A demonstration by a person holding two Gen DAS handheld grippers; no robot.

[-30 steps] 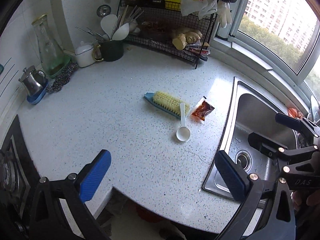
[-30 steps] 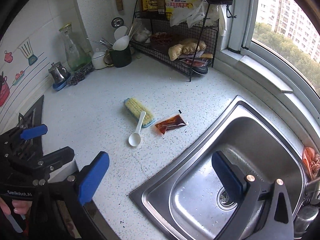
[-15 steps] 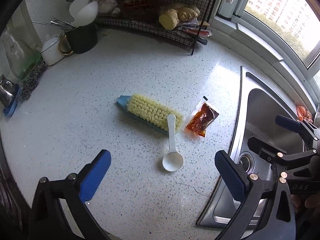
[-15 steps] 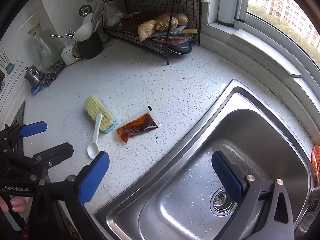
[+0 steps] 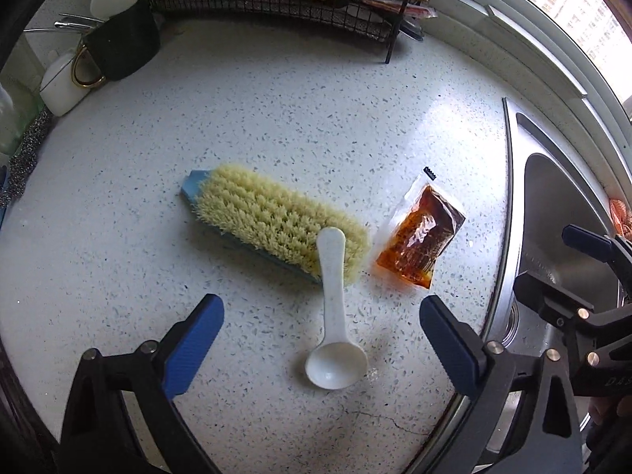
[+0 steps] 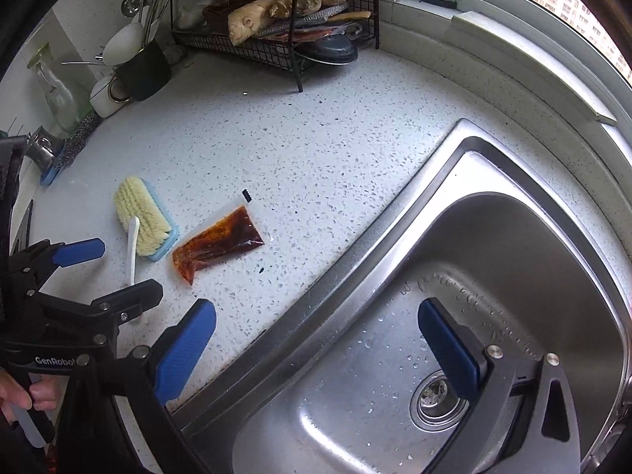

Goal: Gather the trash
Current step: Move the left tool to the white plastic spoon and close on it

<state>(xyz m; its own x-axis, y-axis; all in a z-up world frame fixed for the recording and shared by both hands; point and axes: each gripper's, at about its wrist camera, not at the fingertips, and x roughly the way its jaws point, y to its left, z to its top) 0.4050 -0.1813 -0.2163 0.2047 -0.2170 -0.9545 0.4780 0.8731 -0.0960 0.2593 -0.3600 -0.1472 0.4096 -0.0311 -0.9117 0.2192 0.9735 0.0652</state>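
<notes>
A clear sauce packet (image 5: pixel 418 237) filled with red-brown sauce lies flat on the speckled white counter (image 5: pixel 276 110). To its left lies a blue scrub brush (image 5: pixel 276 217), bristles up. A white plastic spoon (image 5: pixel 331 316) rests with its handle on the brush and its bowl on the counter. My left gripper (image 5: pixel 320 308) hovers over the spoon. Its jaws are closing, with the spoon's handle in the gap and neither pad touching it. My right gripper (image 6: pixel 316 308) stands open and empty over the sink's rim, with the packet (image 6: pixel 217 243) ahead to its left.
A steel sink (image 6: pixel 513 217) with a drain (image 6: pixel 434 399) takes up the right. A black wire rack (image 6: pixel 276 39) holding ginger, a black utensil cup (image 5: pixel 118 43), a white cup (image 5: pixel 59 83) and a glass bottle (image 6: pixel 59 94) line the back. A window ledge (image 6: pixel 533 51) runs along the right.
Both grippers have come down and forward towards the counter, so the brush, spoon and packet look larger and nearer. The left gripper's jaws have narrowed a little.
</notes>
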